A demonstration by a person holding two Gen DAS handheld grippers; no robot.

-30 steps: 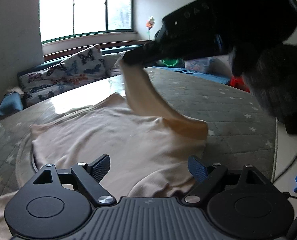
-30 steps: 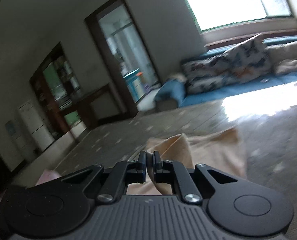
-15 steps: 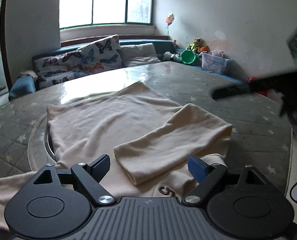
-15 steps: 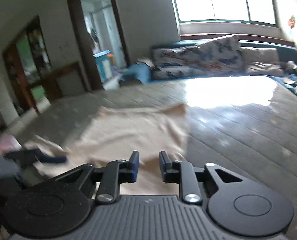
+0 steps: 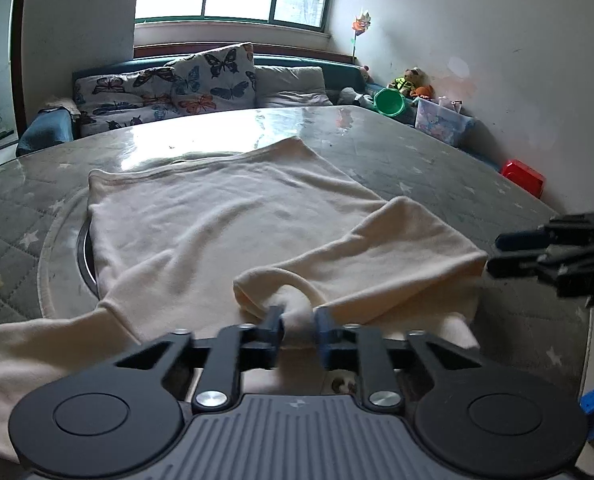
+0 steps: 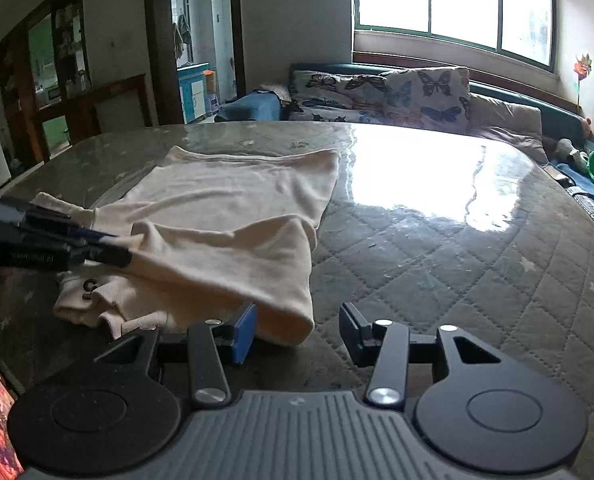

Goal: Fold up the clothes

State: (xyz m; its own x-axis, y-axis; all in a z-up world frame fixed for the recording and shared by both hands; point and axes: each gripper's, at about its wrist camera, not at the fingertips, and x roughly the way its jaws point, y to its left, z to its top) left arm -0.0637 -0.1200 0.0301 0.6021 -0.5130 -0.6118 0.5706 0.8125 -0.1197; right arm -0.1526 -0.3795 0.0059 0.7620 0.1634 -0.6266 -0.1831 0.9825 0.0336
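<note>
A cream long-sleeved sweater [image 5: 217, 216] [image 6: 241, 196] lies flat on the round quilted table [image 5: 437, 152] [image 6: 437, 240]. One sleeve [image 5: 377, 256] [image 6: 233, 256] is folded across its body. My left gripper [image 5: 299, 322] is shut on that sleeve's cuff; the right wrist view shows this left gripper [image 6: 121, 252] from the side. My right gripper [image 6: 299, 330] stands open at the sleeve's folded shoulder edge, whose corner lies just ahead of the fingers, apart from both. In the left wrist view the right gripper [image 5: 495, 254] hovers by that same edge. The other sleeve [image 5: 37, 344] trails off to the left.
A sofa with butterfly cushions [image 5: 201, 80] [image 6: 397, 92] runs along the far side under the window. A green bucket [image 5: 389, 102] and a red box [image 5: 523, 178] sit by the right wall. A lit screen [image 6: 1, 432] lies near the right gripper's base.
The right gripper carried the sleeve over the body, let it go and drew back, opening wide. The left gripper moved in and shut on the sleeve's cuff.
</note>
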